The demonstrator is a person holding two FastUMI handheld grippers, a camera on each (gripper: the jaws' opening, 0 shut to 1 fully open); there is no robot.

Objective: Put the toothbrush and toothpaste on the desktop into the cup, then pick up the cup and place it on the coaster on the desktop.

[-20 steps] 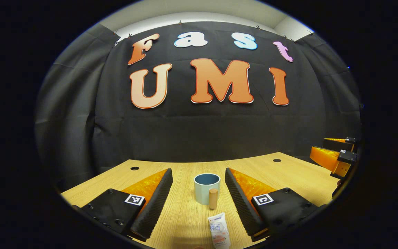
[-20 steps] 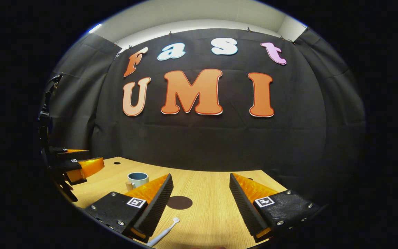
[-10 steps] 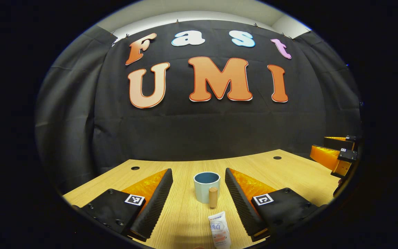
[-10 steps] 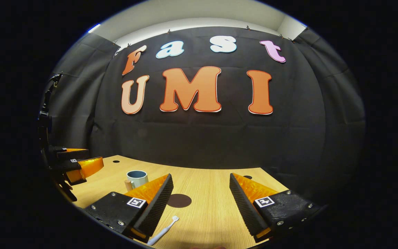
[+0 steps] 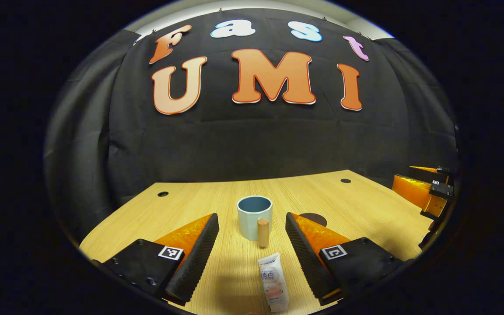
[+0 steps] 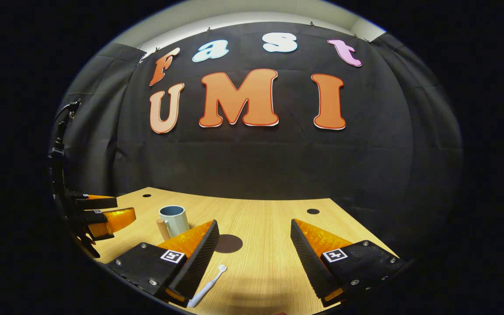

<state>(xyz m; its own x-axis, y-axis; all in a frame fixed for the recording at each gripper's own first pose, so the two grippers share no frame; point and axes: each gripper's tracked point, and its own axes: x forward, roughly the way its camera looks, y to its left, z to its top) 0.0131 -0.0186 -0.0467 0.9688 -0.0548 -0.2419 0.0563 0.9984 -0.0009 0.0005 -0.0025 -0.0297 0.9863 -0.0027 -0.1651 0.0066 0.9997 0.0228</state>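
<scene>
In the left gripper view the left claw (image 5: 252, 258) stands wide open and holds nothing, and the toothpaste (image 5: 272, 283) lies flat on the bench (image 5: 190, 205) between its fingers, near the right one. In the right gripper view the right claw (image 6: 252, 258) is likewise spread wide and empty, with the toothbrush (image 6: 207, 286) lying just beside its left finger, head pointing away. The tube looks soft and light, likely to buckle if pinched hard, so its flatter middle seems the best hold. The brush is thin, stiff and low against the wood; taking it across the handle looks safest, since it may roll or slip.

Farther on stands the cup (image 5: 254, 217), upright, its wooden handle (image 5: 263, 232) facing the left claw. It is probably the heaviest piece and smooth-walled. The dark coaster (image 6: 228, 243) lies flat beyond the brush, to the cup's right. Open wood surrounds everything; the bench's far edge meets the black cloth wall (image 6: 256, 166).
</scene>
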